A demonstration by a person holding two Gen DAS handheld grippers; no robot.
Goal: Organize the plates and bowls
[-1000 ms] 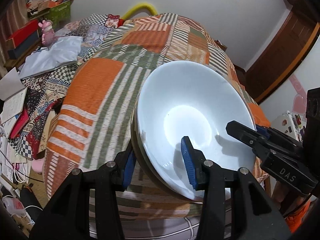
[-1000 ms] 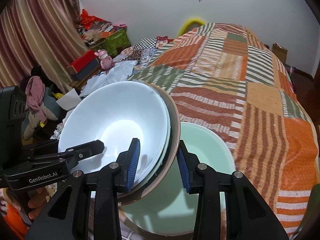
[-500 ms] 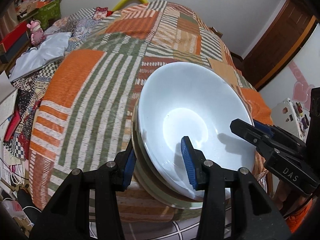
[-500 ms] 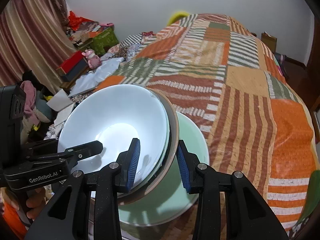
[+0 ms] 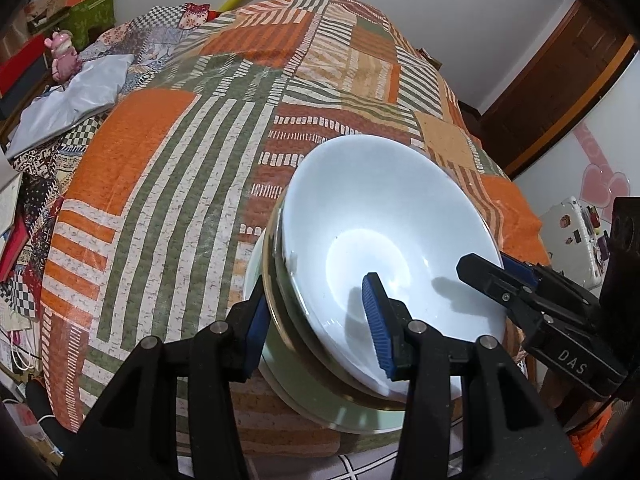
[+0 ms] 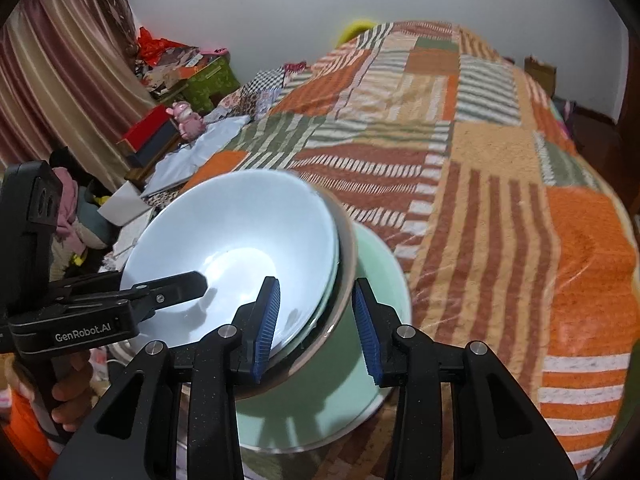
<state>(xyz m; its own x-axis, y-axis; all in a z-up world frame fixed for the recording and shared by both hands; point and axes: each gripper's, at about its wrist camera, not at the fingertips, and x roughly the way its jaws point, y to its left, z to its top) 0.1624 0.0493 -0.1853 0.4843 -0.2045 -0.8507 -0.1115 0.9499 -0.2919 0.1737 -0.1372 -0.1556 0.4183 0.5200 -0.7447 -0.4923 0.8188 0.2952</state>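
Pinching stacked bowls (image 5: pixel 384 236) by opposite rims, left claw (image 5: pixel 316 332) and right claw (image 6: pixel 316 328); fragile, slippery, heavy.

A white bowl (image 5: pixel 384 232), wide, shallow and glossy inside, sits nested in a darker bowl (image 6: pixel 347 248) whose brownish rim shows as a thin band round it. The pair is tilted, the open side turned up and toward the cameras. Beneath and just behind them lies a pale green plate (image 6: pixel 360 352), broad and flat with a thin metallic edge, resting on the patchwork bed cover near its front edge. The nested bowls' lower side is over the plate; whether it touches cannot be told.
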